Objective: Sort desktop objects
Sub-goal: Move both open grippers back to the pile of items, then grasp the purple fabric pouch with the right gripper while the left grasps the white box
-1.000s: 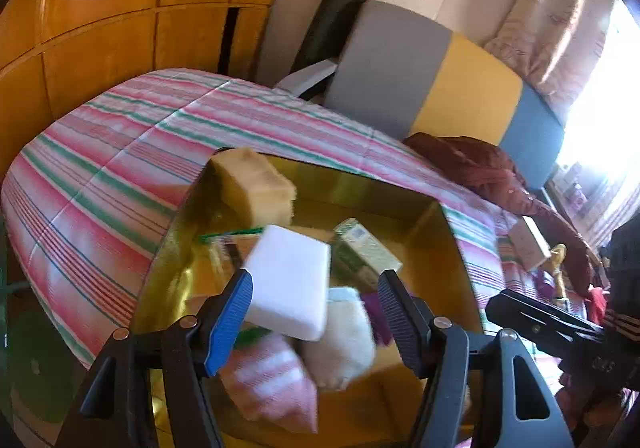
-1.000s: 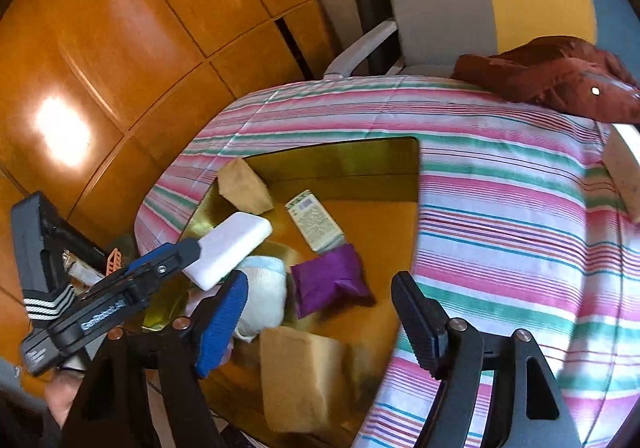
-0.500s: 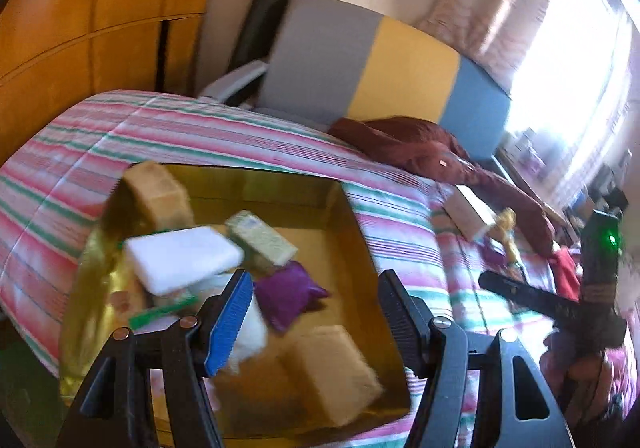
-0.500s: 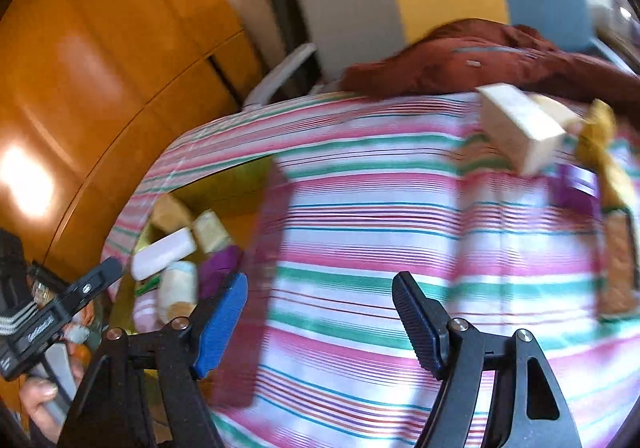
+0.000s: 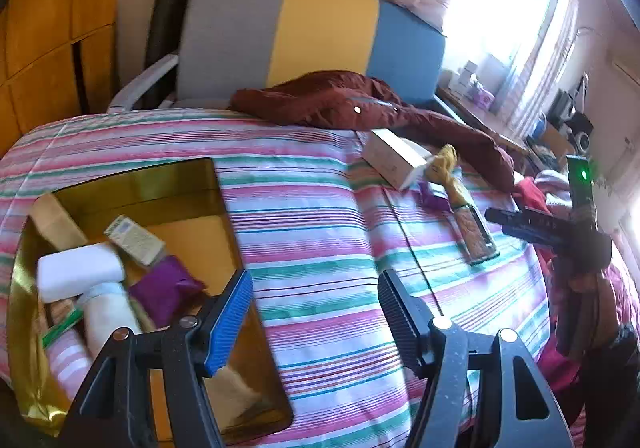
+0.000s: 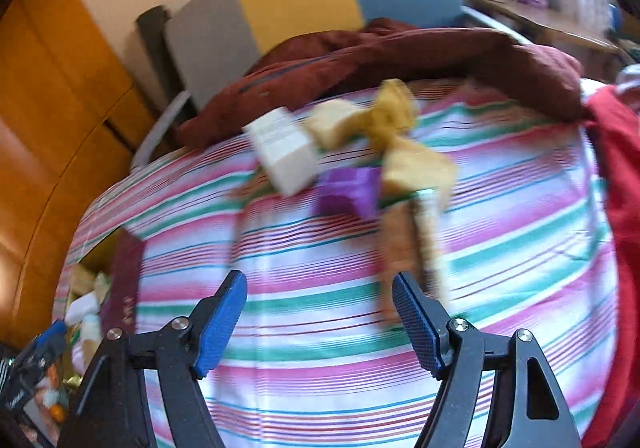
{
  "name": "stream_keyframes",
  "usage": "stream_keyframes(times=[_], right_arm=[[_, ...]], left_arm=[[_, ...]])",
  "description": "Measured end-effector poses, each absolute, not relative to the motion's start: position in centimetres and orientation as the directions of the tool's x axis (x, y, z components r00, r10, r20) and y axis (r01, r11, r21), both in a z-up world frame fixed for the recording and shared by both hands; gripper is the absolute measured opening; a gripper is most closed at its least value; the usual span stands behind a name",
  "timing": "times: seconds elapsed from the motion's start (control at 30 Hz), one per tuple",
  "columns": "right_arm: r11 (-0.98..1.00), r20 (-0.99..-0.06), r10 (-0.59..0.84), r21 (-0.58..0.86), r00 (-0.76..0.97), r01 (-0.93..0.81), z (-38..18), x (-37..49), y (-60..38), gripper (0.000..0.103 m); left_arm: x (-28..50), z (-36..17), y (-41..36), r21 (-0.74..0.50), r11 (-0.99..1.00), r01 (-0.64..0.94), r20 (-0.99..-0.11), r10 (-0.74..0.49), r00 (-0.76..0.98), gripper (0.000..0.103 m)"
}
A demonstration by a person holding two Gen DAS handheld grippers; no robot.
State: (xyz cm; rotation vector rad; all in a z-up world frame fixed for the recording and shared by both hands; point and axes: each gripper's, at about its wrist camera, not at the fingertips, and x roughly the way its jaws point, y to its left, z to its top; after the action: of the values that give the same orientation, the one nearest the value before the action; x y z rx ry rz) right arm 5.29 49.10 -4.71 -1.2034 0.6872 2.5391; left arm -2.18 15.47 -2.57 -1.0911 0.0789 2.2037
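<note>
A gold box (image 5: 216,183) at the left holds several items, among them a white sponge (image 5: 80,272), a purple packet (image 5: 164,288) and a small green-and-white carton (image 5: 134,240). My left gripper (image 5: 314,284) hangs open over the striped cloth just right of the box, nothing between its fingers. Farther right on the cloth lie a white carton (image 5: 394,157), a yellow packet (image 5: 444,163), a small purple packet (image 6: 348,191) and a long snack pack (image 5: 474,232). My right gripper (image 6: 320,284) is open and empty, short of these, and the view is blurred.
A maroon jacket (image 5: 340,99) lies along the far edge of the striped cloth (image 5: 320,215). Behind it stands a grey, yellow and blue chair (image 5: 312,35), with wooden cupboards (image 5: 44,47) at the left. Red fabric (image 6: 616,175) lies at the right edge.
Both grippers have swung right, away from above the gold box and out over the striped cloth. The loose items on the cloth have come into view. Both stay open and empty.
</note>
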Motion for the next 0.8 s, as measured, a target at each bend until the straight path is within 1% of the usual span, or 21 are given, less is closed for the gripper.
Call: stream_keyframes(times=[0.13, 0.33, 0.47, 0.53, 0.63, 0.73, 0.8], right_arm=[[-0.859, -0.778, 0.044, 0.291, -0.627, -0.421, -4.9, 5.4, 51.0, 0.075], [-0.932, -0.762, 0.014, 0.224, -0.647, -0.285, -4.7, 2.1, 49.9, 0.069], [-0.953, -0.784, -0.023, 0.205, -0.620, -0.224, -6.0, -1.4, 49.7, 0.069], [-0.957, -0.801, -0.015, 0.185, -0.599, -0.223, -7.1, -2.9, 50.0, 0.069], [-0.949, -0.827, 0.009, 0.170, -0.563, -0.264, -8.9, -4.8, 51.5, 0.069], [-0.938, -0.828, -0.040, 0.224, -0.560, -0.265, -9.8, -5.7, 52.4, 0.069], [-0.938, -0.826, -0.045, 0.229, -0.563, -0.260, -10.0, -6.1, 52.4, 0.069]], left_arm=[[-2.0, -2.8, 17.3, -0.220, -0.759, -0.613, -0.738, 0.540, -0.405, 0.066], [-2.4, -3.2, 19.4, -0.219, -0.749, -0.625, -0.753, 0.537, -0.379, 0.066], [-3.1, -3.7, 20.4, -0.213, -0.754, -0.622, -0.767, 0.523, -0.371, 0.066], [-3.5, -4.0, 20.8, -0.214, -0.757, -0.618, -0.775, 0.516, -0.364, 0.066], [-4.0, -4.4, 21.5, -0.215, -0.759, -0.615, -0.784, 0.509, -0.355, 0.066], [-4.6, -4.6, 22.5, -0.210, -0.757, -0.619, -0.791, 0.504, -0.348, 0.066], [-5.0, -4.7, 23.2, -0.211, -0.754, -0.622, -0.794, 0.504, -0.341, 0.066]])
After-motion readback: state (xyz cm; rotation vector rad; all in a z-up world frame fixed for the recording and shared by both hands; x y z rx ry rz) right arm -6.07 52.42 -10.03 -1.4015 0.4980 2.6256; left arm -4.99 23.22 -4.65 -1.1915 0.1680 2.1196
